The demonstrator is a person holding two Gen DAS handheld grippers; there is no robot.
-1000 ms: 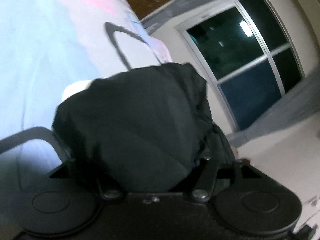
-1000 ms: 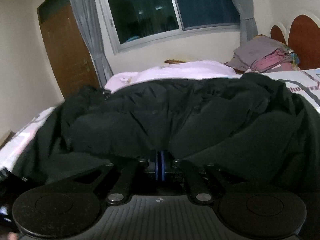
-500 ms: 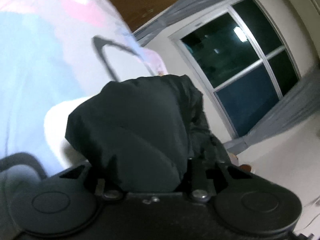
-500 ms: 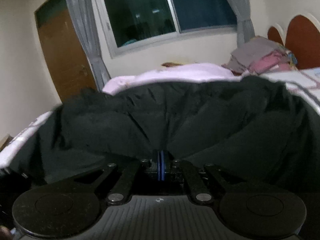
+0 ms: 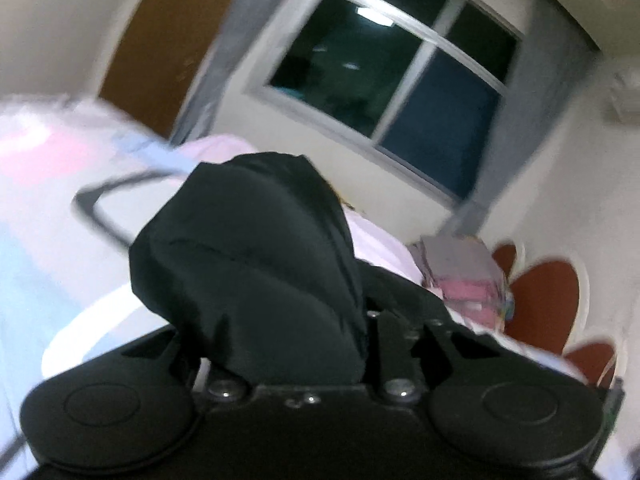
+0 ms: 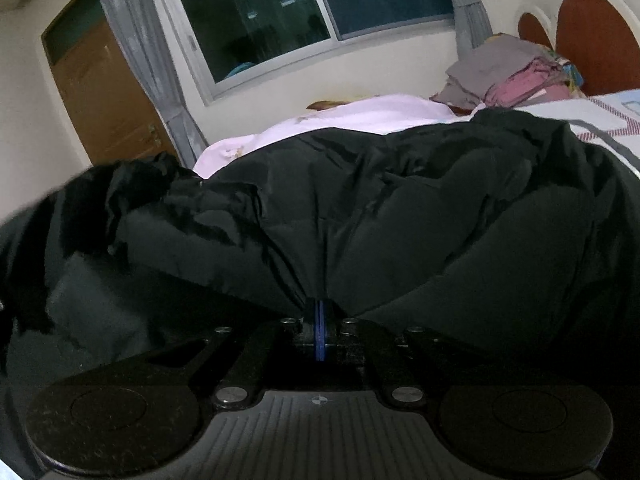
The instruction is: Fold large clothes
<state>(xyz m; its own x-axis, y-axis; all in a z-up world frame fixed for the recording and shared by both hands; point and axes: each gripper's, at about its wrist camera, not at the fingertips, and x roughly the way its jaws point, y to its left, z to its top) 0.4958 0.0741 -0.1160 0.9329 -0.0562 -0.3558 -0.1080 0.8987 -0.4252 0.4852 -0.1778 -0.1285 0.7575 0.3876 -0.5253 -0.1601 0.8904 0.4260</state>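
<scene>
A large black puffy jacket (image 6: 440, 208) lies spread over the bed in the right wrist view. My right gripper (image 6: 319, 312) is shut, and its blue pads pinch a fold of the jacket's near edge. In the left wrist view a thick bunch of the same black jacket (image 5: 248, 248) is raised off the bed. It bulges up between the jaws of my left gripper (image 5: 288, 320), which are closing on it. The fabric hides the left fingertips. This view is blurred by motion.
The bed has a pale pink and blue cover (image 5: 48, 184) and a pink sheet (image 6: 360, 116). A pile of folded clothes (image 6: 516, 76) sits by the red-brown headboard (image 6: 596, 40). Behind are a dark window (image 6: 304, 12), grey curtains (image 6: 136, 52) and a wooden door (image 6: 100, 92).
My left gripper has risen and rolled with the black bunch, its jaws narrowing on the fabric; its view swung from the bed cover toward window and headboard. The right gripper stayed put.
</scene>
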